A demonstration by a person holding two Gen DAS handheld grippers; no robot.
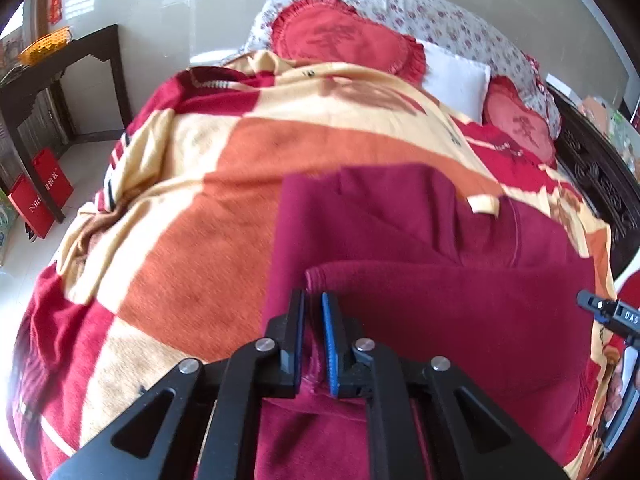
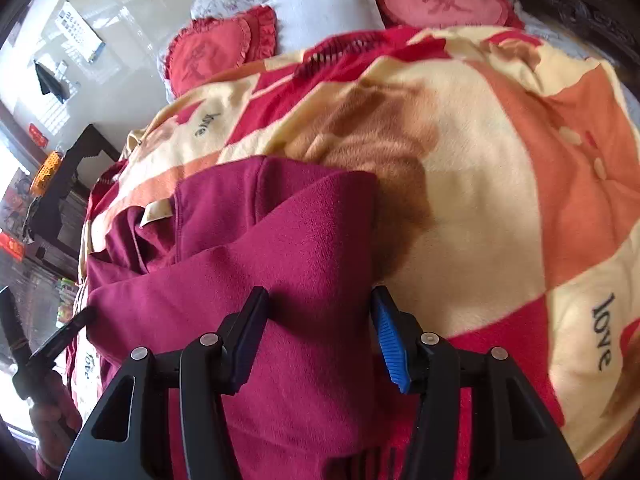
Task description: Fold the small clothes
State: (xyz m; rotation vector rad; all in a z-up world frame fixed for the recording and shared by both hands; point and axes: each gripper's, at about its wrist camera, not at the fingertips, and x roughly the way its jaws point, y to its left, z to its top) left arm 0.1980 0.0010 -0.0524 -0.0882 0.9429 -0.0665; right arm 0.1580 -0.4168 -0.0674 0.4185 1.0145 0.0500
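A dark red fleece garment (image 1: 440,280) lies partly folded on the bed, with a cream neck label (image 1: 484,203) showing. My left gripper (image 1: 313,300) is shut on the garment's near edge, with cloth pinched between the fingers. In the right wrist view the same garment (image 2: 280,248) lies under my right gripper (image 2: 320,300), which is open with its jaws wide apart above the folded cloth. The label shows there too (image 2: 156,211). The right gripper's tip shows at the right edge of the left wrist view (image 1: 608,312).
A red, orange and cream blanket (image 1: 240,184) covers the bed. Red heart cushions (image 1: 344,36) and a white pillow (image 1: 456,76) lie at the head. A dark wooden side table (image 1: 60,80) with an orange basket stands left of the bed, red bags below. Dark carved bed frame (image 1: 600,184) at right.
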